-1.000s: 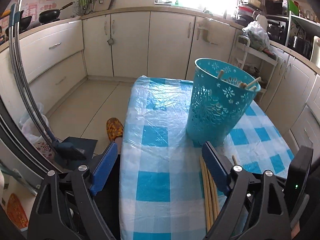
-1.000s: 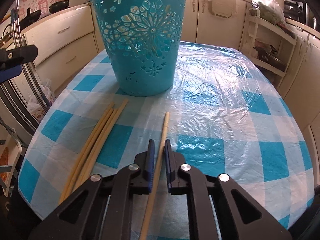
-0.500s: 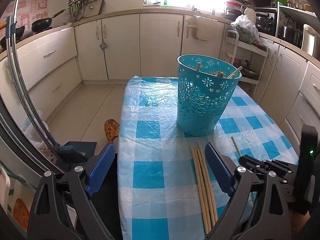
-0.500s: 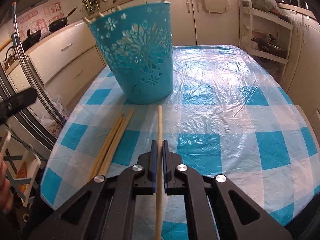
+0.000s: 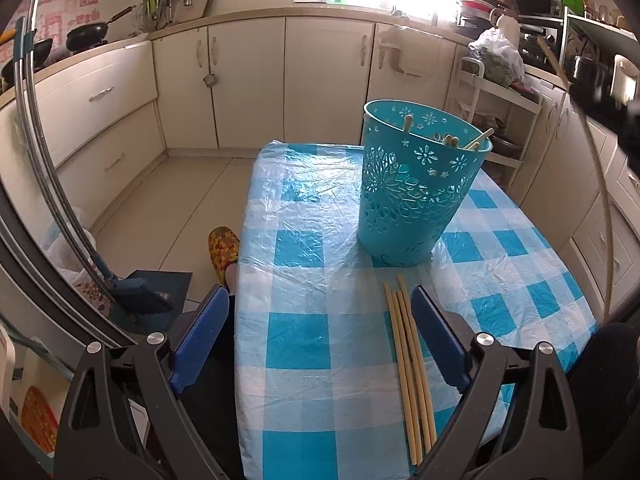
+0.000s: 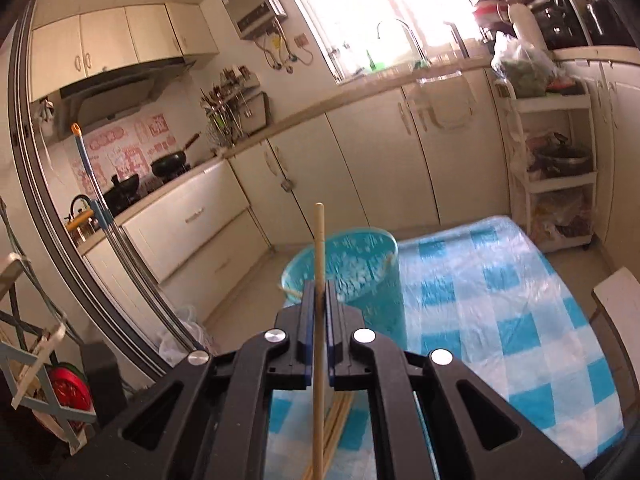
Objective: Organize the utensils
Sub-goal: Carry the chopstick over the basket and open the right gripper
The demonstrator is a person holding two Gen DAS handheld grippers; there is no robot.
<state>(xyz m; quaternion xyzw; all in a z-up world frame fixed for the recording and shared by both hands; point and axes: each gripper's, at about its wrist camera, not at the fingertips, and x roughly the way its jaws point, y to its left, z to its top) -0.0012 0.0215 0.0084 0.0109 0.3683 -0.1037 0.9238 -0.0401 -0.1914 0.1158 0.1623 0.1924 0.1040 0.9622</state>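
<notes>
A slim, pale wooden chopstick (image 6: 319, 320) is pinched between the blue ribbed pads of the right gripper (image 6: 319, 300), jaws clenched on its shaft; it is raised well above the table, its blunt tip pointing up over the turquoise plastic basket (image 6: 360, 280). That basket, round and tapered with cut-out flower and star lacework, stands upright on the table (image 5: 320, 340), which wears a blue-and-white checked cloth under crinkled clear plastic film. Several more wooden sticks lean inside it. Three long loose chopsticks (image 5: 408, 364) lie side by side on the cloth just in front of the basket. The left gripper (image 5: 320, 336) hangs over the table's near edge, jaws spread wide and empty, its right pad (image 5: 440, 340) just beside the three sticks
</notes>
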